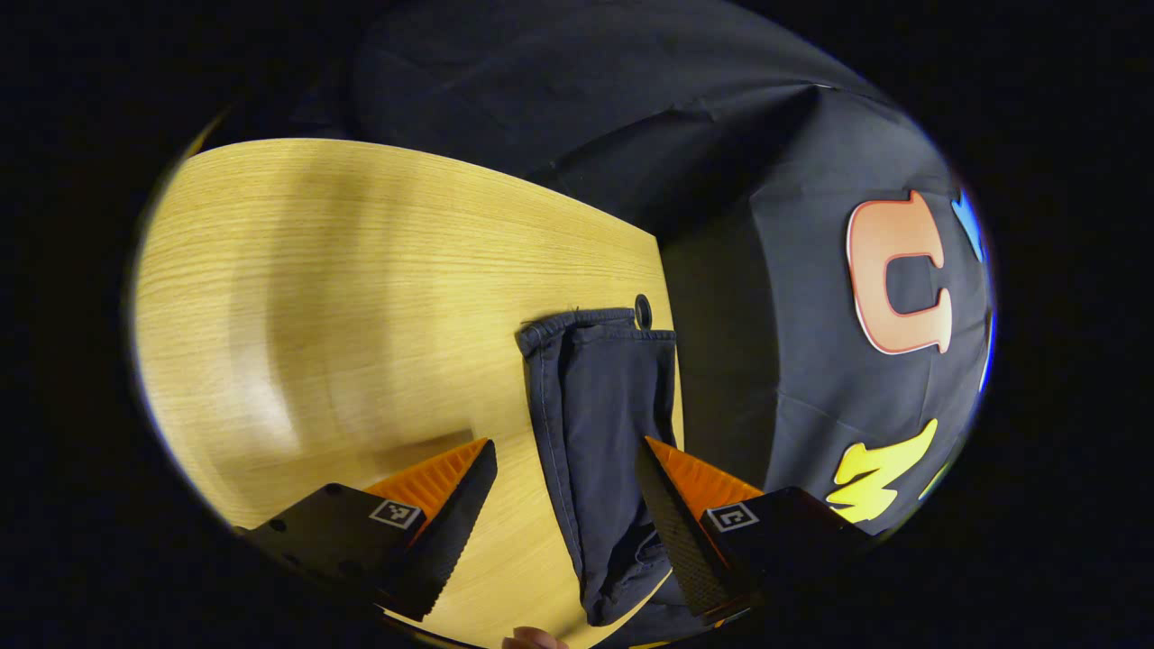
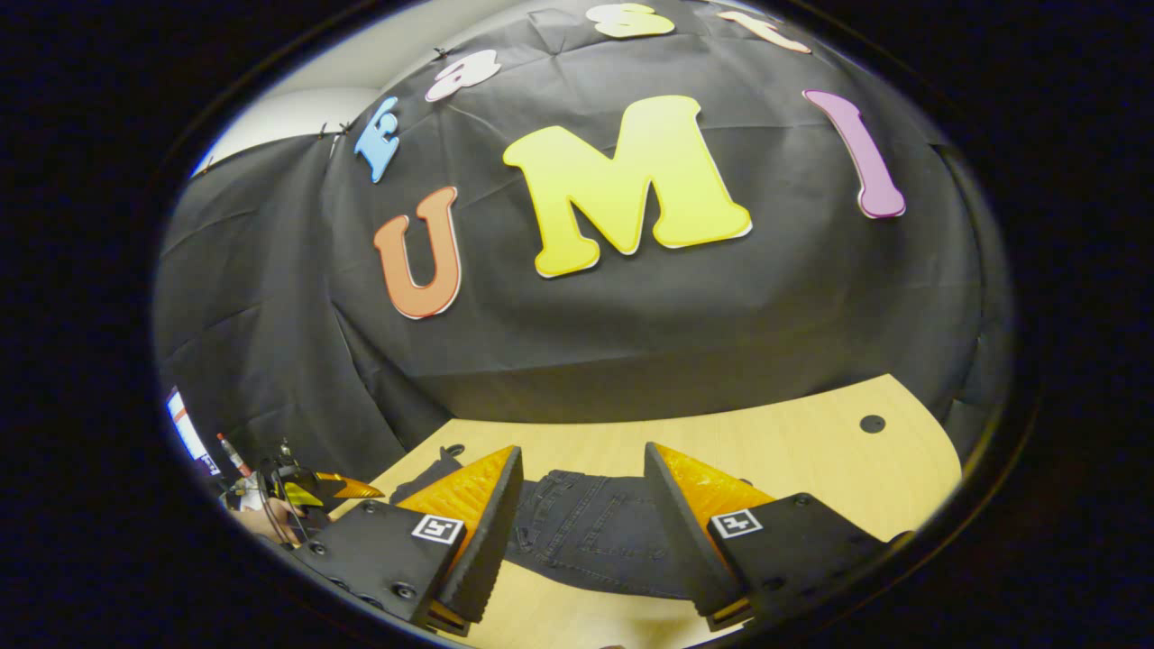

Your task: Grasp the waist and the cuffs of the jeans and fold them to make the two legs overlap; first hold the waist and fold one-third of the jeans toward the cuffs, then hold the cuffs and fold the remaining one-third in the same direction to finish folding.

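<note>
Jeans [image 1: 604,424] flat on desk [image 1: 361,297], legs overlapped; left gripper [image 1: 566,491] and right gripper [image 2: 583,500] above, jaws wide, holding nothing.

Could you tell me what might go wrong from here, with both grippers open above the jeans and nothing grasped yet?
1. The jeans lie along the table's edge, so a tug could drag them off.
2. The left gripper straddles the overlapped legs; a shallow pinch might catch only the top layer.
3. The right gripper hovers over the waist end, where thick denim could slip from its fingers.
</note>
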A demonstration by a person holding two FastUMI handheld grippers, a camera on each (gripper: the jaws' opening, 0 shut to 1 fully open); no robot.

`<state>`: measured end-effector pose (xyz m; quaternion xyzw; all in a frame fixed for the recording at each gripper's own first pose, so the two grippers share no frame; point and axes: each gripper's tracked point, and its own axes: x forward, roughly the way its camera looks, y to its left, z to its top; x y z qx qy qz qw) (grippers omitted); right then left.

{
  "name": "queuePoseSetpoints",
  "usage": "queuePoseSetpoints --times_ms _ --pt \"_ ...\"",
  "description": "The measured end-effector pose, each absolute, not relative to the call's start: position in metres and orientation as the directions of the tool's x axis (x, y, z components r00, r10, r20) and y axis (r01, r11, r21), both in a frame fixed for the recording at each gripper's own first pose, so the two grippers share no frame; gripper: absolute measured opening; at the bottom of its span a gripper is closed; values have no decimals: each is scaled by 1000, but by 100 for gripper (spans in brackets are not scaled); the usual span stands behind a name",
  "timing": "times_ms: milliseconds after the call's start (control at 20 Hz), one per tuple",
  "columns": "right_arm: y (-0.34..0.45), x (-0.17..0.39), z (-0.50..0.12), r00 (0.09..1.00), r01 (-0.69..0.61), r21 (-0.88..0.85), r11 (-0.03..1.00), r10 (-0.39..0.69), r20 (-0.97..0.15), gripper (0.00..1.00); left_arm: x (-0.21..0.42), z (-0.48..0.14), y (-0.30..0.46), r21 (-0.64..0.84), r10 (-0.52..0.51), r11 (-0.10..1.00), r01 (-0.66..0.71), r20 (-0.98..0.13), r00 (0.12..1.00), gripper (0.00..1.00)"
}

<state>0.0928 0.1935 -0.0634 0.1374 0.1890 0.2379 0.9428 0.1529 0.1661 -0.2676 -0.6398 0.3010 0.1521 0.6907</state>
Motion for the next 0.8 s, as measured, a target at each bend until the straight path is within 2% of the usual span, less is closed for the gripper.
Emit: queuePoseSetpoints --times_ms 250,800 --pt "172 98 -55 836 -364 344 865 467 -288 84 179 -283 173 -793 -180 83 -604 -608 774 99" --pt "129 102 -61 864 -267 328 906 376 -336 84 239 -285 170 -830 -195 61 -555 -555 809 99"
